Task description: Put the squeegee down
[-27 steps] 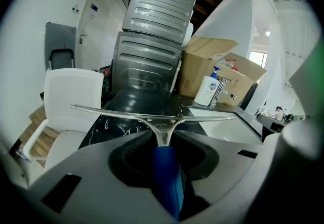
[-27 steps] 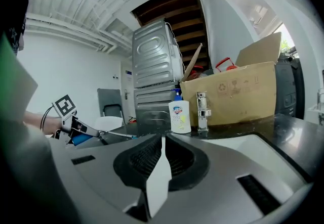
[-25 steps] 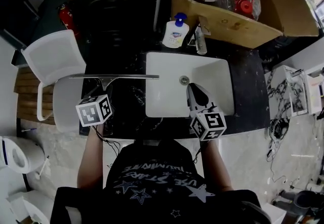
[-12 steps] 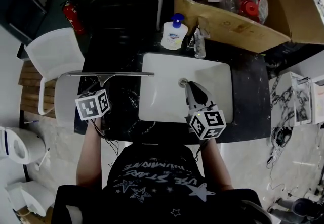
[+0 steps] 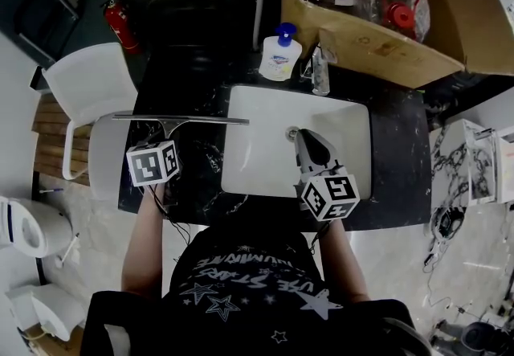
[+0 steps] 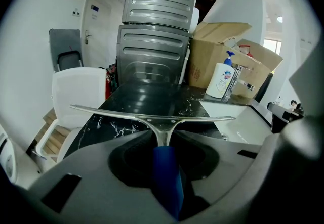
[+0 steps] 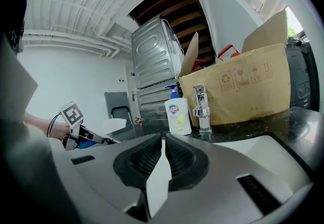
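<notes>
The squeegee (image 5: 181, 118) has a long metal blade (image 6: 152, 116) and a blue handle (image 6: 166, 177). My left gripper (image 5: 165, 141) is shut on that handle, and the blade lies crosswise just above the black marble counter (image 5: 201, 161). The blade's right end reaches over the left rim of the white sink (image 5: 241, 178). Whether the blade touches the counter I cannot tell. My right gripper (image 5: 312, 152) hangs over the sink basin near the drain. Its jaws are shut with nothing in them (image 7: 162, 157).
A soap pump bottle (image 5: 279, 53) and a chrome tap (image 5: 320, 65) stand behind the sink. Behind them sits an open cardboard box (image 5: 377, 17). A white chair (image 5: 92, 105) stands left of the counter, a red fire extinguisher (image 5: 120, 25) behind it. Stacked grey machines (image 6: 157, 26) rise beyond the counter.
My left gripper has sunk a little towards the counter with the squeegee. My right gripper has shifted slightly over the sink and stays shut.
</notes>
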### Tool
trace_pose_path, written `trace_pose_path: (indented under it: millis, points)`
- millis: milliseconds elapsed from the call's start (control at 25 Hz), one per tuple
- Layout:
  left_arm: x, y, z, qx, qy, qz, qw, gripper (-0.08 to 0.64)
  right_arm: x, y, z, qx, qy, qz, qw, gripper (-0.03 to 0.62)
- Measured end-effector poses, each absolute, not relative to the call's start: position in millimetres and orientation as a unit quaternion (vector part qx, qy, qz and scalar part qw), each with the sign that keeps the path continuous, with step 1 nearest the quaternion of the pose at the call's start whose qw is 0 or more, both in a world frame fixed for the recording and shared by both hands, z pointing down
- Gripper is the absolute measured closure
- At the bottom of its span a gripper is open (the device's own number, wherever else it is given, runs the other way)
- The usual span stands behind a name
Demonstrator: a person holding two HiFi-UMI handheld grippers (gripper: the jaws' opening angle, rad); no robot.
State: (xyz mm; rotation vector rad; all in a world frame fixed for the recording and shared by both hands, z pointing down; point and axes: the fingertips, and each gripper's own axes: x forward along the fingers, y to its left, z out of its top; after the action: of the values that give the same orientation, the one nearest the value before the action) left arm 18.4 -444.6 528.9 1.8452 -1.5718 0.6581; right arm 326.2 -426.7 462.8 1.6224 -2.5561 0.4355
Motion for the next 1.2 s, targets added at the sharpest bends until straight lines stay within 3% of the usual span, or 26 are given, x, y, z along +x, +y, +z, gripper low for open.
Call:
trace_pose_path:
  millis: [1200]
  points:
    - [19.5,-448.7,540.9,0.705,-0.575,0.268,0.318,0.422,320.4,-413.8,457.7,0.551,-0.821,0.146,0.029,0.538]
